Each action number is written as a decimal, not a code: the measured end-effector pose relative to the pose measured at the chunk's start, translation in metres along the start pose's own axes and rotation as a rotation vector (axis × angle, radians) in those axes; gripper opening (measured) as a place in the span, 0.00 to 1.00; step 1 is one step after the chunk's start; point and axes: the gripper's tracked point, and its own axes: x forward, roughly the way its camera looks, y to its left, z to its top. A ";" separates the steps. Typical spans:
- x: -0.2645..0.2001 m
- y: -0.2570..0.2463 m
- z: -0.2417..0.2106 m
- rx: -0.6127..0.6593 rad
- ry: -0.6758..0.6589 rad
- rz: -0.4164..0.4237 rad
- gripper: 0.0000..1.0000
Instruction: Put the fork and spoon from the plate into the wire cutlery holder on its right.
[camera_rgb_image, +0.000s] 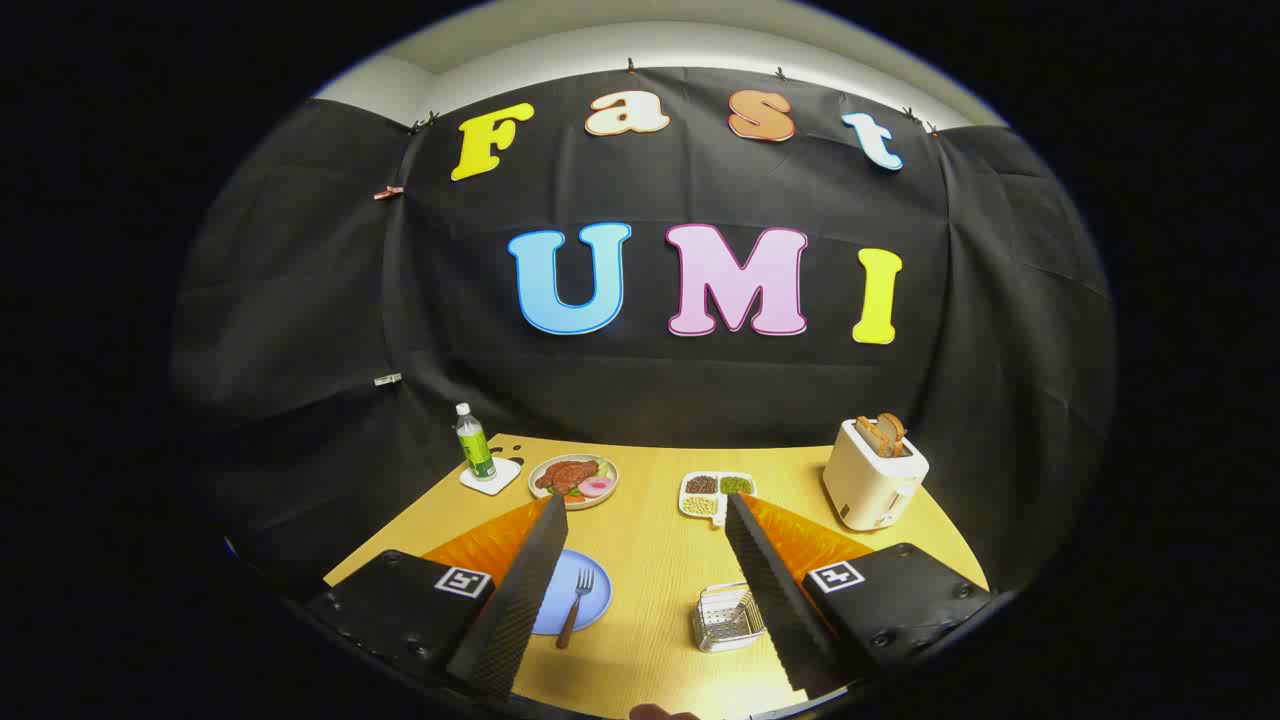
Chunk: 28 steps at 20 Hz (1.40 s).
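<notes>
- A green bottle (474, 441) stood upright on a white coaster (492, 477) at the far left of the worktop (640, 560), well away from the task's things and in nobody's way.
- Just beside it sat a plate of food (574, 480), also at the back, beyond the fingertips.
- The blue plate (578, 605) lay near the front, partly hidden behind the left finger (520, 600); the fork (575, 605) rested on it with its tines pointing away and its brown handle toward the camera, a lie that seemed to offer the handle for a pinch.
- The spoon could not be made out; it may have been covered by the left finger.
- The gripper (648, 512) hung above the worktop with its jaws spread wide and holding nothing, the gap between them bare wood, which suited an approach not yet committed to either item.
- A white divided dish (712, 493) with beans or grains sat at the back, just ahead of the right fingertip.
- The wire cutlery holder (725, 618) stood to the right of the blue plate, touching or partly behind the right finger (775, 590) as seen from here; nothing lay on the wood between plate and holder, so the carry looked short and unobstructed.
- A white toaster (873, 480) with toast in its slots stood at the far right, well apart from the holder.
- Judged from this, nothing had been moved into the holder, which looked empty.
</notes>
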 end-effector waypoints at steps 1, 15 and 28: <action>-0.001 -0.001 -0.001 0.002 0.002 -0.001 0.99; -0.006 -0.022 -0.007 0.040 0.012 -0.054 0.99; 0.010 -0.015 -0.027 0.047 0.105 -0.026 0.99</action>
